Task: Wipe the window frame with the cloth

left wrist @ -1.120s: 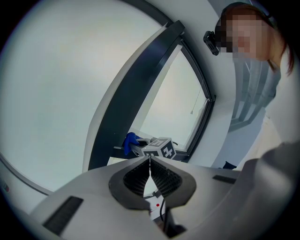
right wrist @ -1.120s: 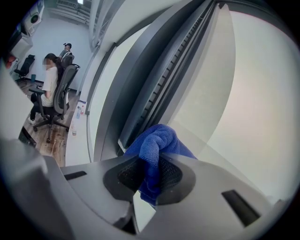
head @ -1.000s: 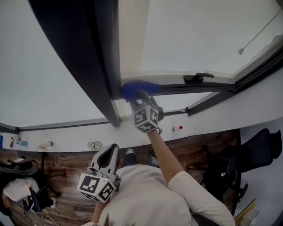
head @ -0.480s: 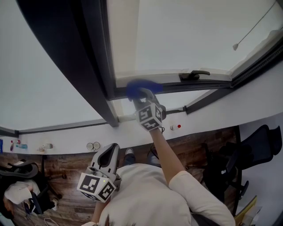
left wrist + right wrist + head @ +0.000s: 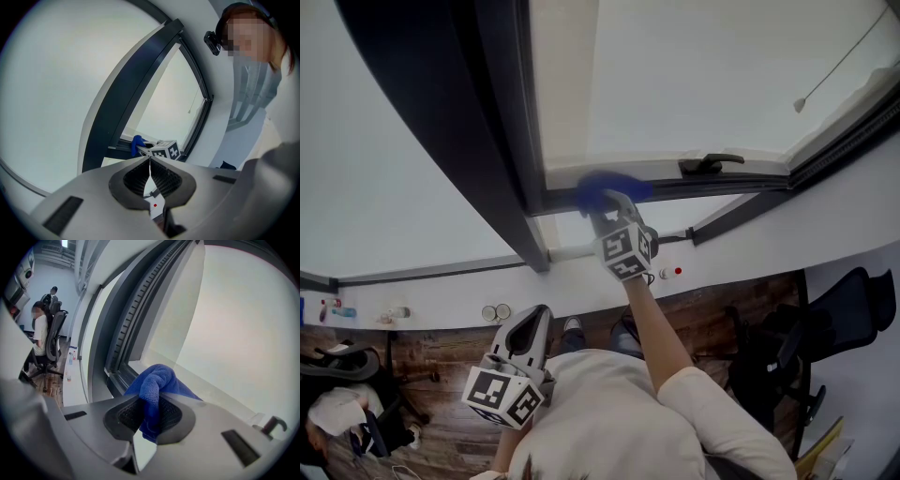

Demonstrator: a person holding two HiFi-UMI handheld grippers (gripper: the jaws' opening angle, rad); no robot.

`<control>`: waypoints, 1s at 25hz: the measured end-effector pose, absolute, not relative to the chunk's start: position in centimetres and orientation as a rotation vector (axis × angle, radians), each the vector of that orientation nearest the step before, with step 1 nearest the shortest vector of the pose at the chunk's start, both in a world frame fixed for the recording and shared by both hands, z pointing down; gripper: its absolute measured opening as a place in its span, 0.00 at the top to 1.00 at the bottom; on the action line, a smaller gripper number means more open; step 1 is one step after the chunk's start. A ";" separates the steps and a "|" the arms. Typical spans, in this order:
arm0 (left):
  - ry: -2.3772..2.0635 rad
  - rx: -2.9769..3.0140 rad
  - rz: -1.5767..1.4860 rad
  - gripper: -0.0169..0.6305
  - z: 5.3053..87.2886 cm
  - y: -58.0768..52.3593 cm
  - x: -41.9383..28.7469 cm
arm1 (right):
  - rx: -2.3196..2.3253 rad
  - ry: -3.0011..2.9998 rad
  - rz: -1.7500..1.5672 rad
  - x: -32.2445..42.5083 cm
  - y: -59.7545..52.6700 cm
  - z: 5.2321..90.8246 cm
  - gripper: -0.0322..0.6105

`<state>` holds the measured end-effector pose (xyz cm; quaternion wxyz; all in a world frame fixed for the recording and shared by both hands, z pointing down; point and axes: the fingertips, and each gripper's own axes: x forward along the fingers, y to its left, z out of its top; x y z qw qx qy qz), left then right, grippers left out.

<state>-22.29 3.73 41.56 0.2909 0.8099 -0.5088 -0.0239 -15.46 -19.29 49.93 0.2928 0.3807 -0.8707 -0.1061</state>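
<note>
My right gripper is raised to the window and is shut on a blue cloth, which presses on the dark lower rail of the window frame. In the right gripper view the blue cloth bunches out between the jaws of the right gripper, just beside the frame's corner. My left gripper hangs low by the person's chest, shut and with nothing in it; in its own view the left gripper has its pads closed together and looks up at the cloth.
A black window handle sits on the rail to the right of the cloth. A thick dark mullion runs up on the left. A blind cord hangs at right. The white sill carries small items; office chairs stand below.
The right gripper has slid the blue cloth a little to the right along the lower rail. The left gripper has stayed where it was.
</note>
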 end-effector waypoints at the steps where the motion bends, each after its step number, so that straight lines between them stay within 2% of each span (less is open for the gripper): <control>1: -1.351 2.163 -0.063 0.96 41.6 3.6 -22.2 | 1.021 -2.317 -0.279 -15.2 -19.4 49.9 0.87; 25: -1.296 2.187 -0.044 0.96 41.8 2.7 -21.2 | 1.115 -2.277 -0.239 -11.0 -20.5 49.8 0.87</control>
